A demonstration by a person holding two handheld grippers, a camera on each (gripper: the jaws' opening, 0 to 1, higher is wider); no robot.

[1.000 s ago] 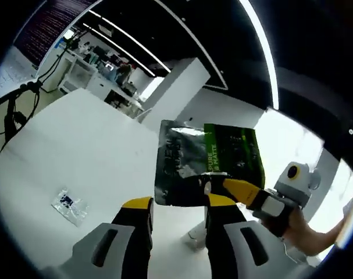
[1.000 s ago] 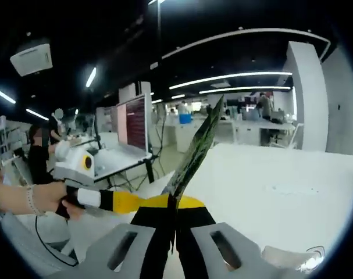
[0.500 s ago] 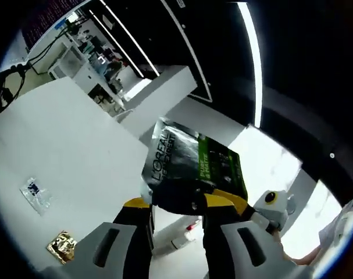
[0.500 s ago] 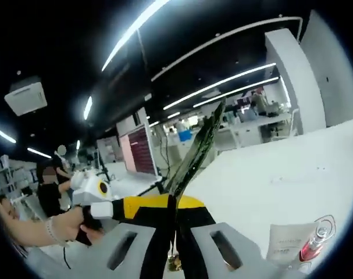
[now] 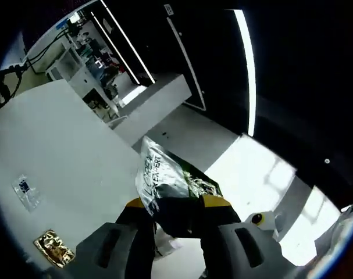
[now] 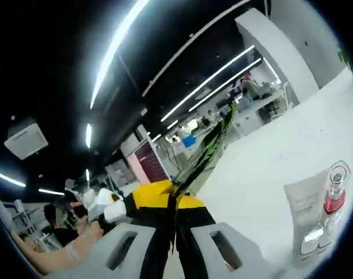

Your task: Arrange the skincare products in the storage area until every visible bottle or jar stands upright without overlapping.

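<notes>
- The landmark is the flat, glossy black-and-green foil sachet (image 5: 170, 192), held in the air above the white tabletop (image 5: 66, 157).
- The right tool (image 6: 175, 200) is clamped on the sachet (image 6: 208, 154), whose edge rises thin between its closed jaws in the right gripper view.
- The left tool (image 5: 171, 216) has its black, yellow-tipped jaws to either side of the sachet's lower end; whether they press on it I cannot tell.
- Below the sachet, on the tabletop, a small white bottle (image 5: 166, 247) appears to lie on its side, partly hidden.
- Well to the left of the sachet lie a crinkled gold foil packet (image 5: 53, 249) and a clear packet with a dark label (image 5: 25, 192).
- In the right gripper view, a slim clear bottle with red liquid (image 6: 332, 200) stands upright in front of a pale flat pouch (image 6: 304, 206), well to the right of the sachet.
- To do this step well, I judge the sachet should be brought down over a bare patch, clear of the packets and bottles, and released only once it rests without overlapping anything.
- A thin sachet will likely flop, so lean or lay it deliberately.
</notes>
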